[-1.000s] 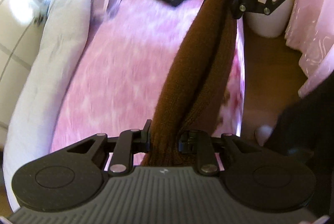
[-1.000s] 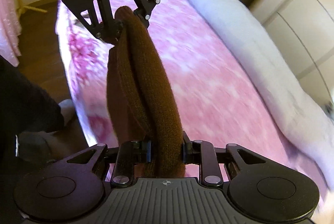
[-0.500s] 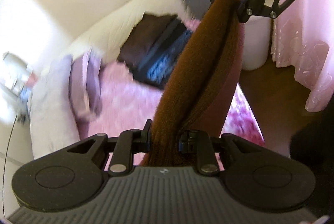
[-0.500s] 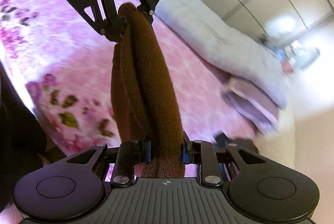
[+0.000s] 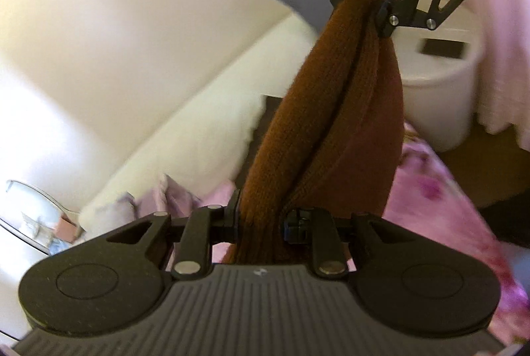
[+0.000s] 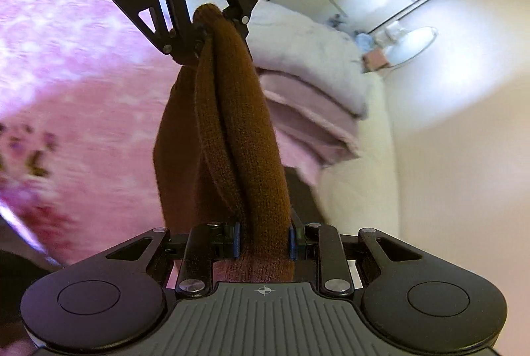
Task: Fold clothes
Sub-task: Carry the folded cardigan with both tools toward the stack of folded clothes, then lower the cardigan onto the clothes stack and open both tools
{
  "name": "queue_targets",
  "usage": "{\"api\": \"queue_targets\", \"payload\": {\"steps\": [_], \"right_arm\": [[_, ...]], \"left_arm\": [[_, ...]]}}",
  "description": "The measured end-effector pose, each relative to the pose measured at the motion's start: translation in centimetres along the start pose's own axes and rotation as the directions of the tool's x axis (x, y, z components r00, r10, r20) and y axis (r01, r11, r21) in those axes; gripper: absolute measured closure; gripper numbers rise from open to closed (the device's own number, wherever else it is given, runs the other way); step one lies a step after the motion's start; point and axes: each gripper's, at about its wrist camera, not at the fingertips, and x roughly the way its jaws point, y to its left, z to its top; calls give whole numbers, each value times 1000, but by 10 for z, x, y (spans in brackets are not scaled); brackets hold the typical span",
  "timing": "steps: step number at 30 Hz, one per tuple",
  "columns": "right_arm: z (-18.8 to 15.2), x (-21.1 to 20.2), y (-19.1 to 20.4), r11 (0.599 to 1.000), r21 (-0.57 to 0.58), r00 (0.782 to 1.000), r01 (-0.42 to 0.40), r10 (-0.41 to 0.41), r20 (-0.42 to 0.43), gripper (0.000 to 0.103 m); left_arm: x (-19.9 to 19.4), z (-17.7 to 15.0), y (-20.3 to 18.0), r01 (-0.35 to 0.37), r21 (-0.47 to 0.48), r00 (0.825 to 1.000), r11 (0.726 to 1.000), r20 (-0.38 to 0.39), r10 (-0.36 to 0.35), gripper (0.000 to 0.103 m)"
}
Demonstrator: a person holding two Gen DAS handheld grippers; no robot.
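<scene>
Rust-brown knit garment [image 5: 334, 137] bunched into thick ropey folds, taut between both grippers — left gripper [image 5: 260, 223], right gripper [image 6: 263, 243], jaws clamped on it

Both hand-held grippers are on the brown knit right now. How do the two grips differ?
The left hand-held gripper clamps a thinner, creased bunch of the brown knit, with loose fabric bulging past its right finger. The right hand-held gripper pinches a thicker, rounder roll that fills the gap between its fingers. Behind the left lies the white round table; behind the right, the pink bedspread. Both are shut on the knit, stretched between them.
</scene>
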Motion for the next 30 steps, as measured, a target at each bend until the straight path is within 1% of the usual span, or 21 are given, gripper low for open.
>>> {"api": "queue_targets", "payload": {"steps": [3, 5, 7, 8, 9, 10, 11, 13, 14, 15, 16, 17, 18, 19, 20, 23, 25, 27, 28, 29, 30], "right_arm": [[-33, 45, -75, 999, -23, 999, 37, -36, 28, 79], [-52, 77, -121, 996, -51, 996, 76, -73, 45, 79], [-71, 107, -159, 992, -67, 992, 111, -106, 71, 78], [-80, 120, -174, 990, -69, 990, 120, -114, 85, 78], [-90, 136, -181, 990, -69, 989, 121, -114, 96, 78], [-101, 153, -182, 991, -67, 989, 117, -109, 104, 77], [-112, 170, -183, 992, -66, 988, 112, -104, 112, 76], [-136, 211, -166, 998, -40, 994, 53, -49, 94, 74], [-147, 231, -151, 999, -35, 998, 10, -8, 67, 74], [-159, 251, -133, 999, -38, 999, -38, 40, 32, 74], [-170, 271, -115, 995, -40, 996, -87, 87, -4, 73], [-178, 282, -100, 993, -63, 995, -102, 101, -22, 72], [-185, 286, -86, 990, -102, 995, -94, 92, -29, 71], [-191, 290, -72, 986, -140, 996, -86, 82, -36, 66], [-194, 289, -67, 986, -145, 997, -79, 75, -34, 65], [-198, 276, -78, 993, -95, 997, -69, 66, -33, 62], [-202, 273, -83, 993, -97, 997, -66, 61, -50, 62], [-204, 269, -85, 993, -94, 996, -69, 63, -69, 62], [-204, 266, -83, 994, -84, 995, -72, 66, -72, 62], [-204, 262, -81, 994, -75, 995, -75, 69, -74, 67], [-203, 259, -80, 995, -65, 994, -77, 72, -77, 71]], "left_arm": [[71, 38, 44, -58, -29, 998, 998, -17, 58, 83], [117, 60, 70, -108, -26, 994, 994, -29, 108, 83], [156, 71, 81, -143, -14, 989, 990, -43, 143, 83], [174, 69, 79, -146, -3, 988, 989, -54, 146, 83], [192, 68, 78, -149, 8, 987, 989, -65, 149, 83], [212, 63, 73, -140, 15, 987, 990, -82, 141, 83], [233, 54, 63, -118, 15, 987, 993, -106, 119, 83], [276, 32, 33, -56, -8, 984, 998, -170, 54, 81], [295, 21, 16, -20, -16, 977, 1000, -212, 16, 79], [312, 8, -3, 22, -16, 966, 1000, -259, -25, 78], [329, -4, -21, 64, -18, 950, 998, -305, -66, 75], [341, -14, -37, 94, -11, 938, 996, -336, -92, 73], [343, -22, -50, 92, 15, 938, 996, -337, -82, 73], [340, -25, -57, 73, 34, 944, 997, -324, -58, 73], [336, -27, -59, 57, 37, 949, 998, -311, -43, 72], [322, -32, -53, 19, 12, 953, 1000, -301, -14, 67], [314, -36, -49, -7, 0, 954, 1000, -301, 7, 67], [316, -38, -48, -1, -11, 953, 1000, -304, -3, 67], [319, -39, -47, 10, -14, 951, 1000, -308, -14, 69], [322, -40, -46, 20, -12, 950, 1000, -312, -23, 73], [325, -40, -43, 24, -10, 949, 1000, -313, -26, 75]]}}
